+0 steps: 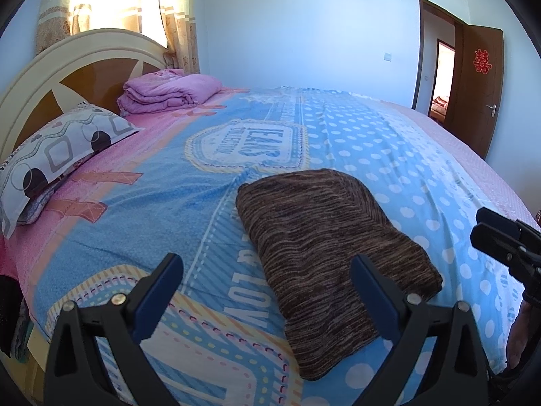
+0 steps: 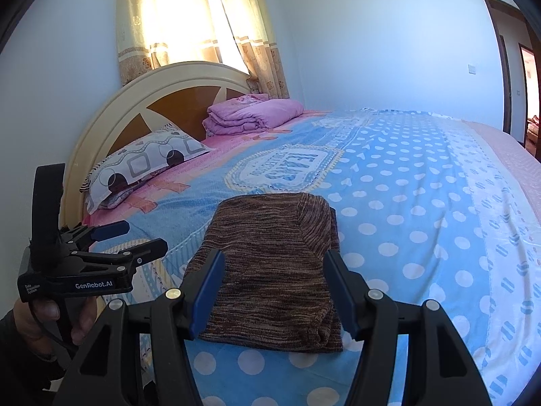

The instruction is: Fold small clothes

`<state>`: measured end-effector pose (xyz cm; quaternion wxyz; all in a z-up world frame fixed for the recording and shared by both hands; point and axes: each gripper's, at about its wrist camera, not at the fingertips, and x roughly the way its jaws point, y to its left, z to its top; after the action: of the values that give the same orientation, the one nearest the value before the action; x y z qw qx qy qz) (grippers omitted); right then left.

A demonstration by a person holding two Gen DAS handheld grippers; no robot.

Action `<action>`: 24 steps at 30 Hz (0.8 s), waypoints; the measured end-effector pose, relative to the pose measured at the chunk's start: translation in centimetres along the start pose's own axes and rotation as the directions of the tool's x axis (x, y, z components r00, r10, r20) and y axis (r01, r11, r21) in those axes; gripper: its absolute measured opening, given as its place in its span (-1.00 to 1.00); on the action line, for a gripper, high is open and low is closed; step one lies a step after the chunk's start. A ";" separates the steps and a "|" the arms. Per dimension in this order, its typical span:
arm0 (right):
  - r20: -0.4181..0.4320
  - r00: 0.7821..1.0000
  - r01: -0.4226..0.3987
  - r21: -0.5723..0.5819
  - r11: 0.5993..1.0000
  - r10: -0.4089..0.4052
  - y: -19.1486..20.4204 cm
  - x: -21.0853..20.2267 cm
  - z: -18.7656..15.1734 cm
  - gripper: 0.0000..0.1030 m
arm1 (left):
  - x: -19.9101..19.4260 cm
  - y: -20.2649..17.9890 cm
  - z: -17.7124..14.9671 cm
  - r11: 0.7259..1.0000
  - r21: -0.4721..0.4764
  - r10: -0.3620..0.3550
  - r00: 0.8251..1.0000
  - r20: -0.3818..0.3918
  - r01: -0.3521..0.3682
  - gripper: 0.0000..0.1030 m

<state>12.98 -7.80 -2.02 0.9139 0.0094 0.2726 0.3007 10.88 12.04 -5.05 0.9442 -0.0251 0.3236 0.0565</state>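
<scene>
I see the brown knit garment (image 1: 324,233) (image 2: 270,270) folded into a compact, flat, striped rectangle, lying at six o'clock of the printed badge, its long axis running toward twelve.

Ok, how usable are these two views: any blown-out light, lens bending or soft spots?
Left wrist view: the curtained window is blown out, the bed bulges with fisheye bending, dark vignette in the corners, brown garment sharp. Right wrist view: same glare at the window, the headboard bows, garment weave clear.
</scene>
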 end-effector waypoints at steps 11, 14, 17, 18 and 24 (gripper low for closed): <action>0.035 0.999 -0.001 -0.015 1.000 0.001 0.5 -0.8 0.3 0.20 | -0.6 0.4 0.5 1.000 -0.010 0.026 0.999 0.026 -0.026 0.98; 0.050 0.999 -0.009 -0.013 1.000 0.010 0.7 -1.4 0.6 0.20 | -0.7 0.5 0.6 0.999 -0.010 0.032 0.999 0.033 -0.032 1.00; 0.066 0.998 -0.014 -0.020 1.000 0.015 1.1 -1.9 0.8 0.20 | -0.8 0.5 0.7 0.999 -0.006 0.043 0.998 0.042 -0.043 1.00; 0.070 0.997 -0.014 -0.024 1.000 0.016 1.2 -2.0 0.9 0.20 | -0.9 0.6 0.8 0.999 -0.007 0.047 0.998 0.045 -0.046 1.00; 0.068 0.997 -0.024 -0.033 0.999 0.026 1.6 -2.0 0.9 0.21 | -1.2 1.3 1.0 0.997 -0.013 0.074 0.995 0.069 -0.073 1.00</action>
<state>11.20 -7.52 0.01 0.9189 0.0085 0.2360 0.3160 10.42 13.34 -3.54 0.9519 -0.0160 0.2912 0.0935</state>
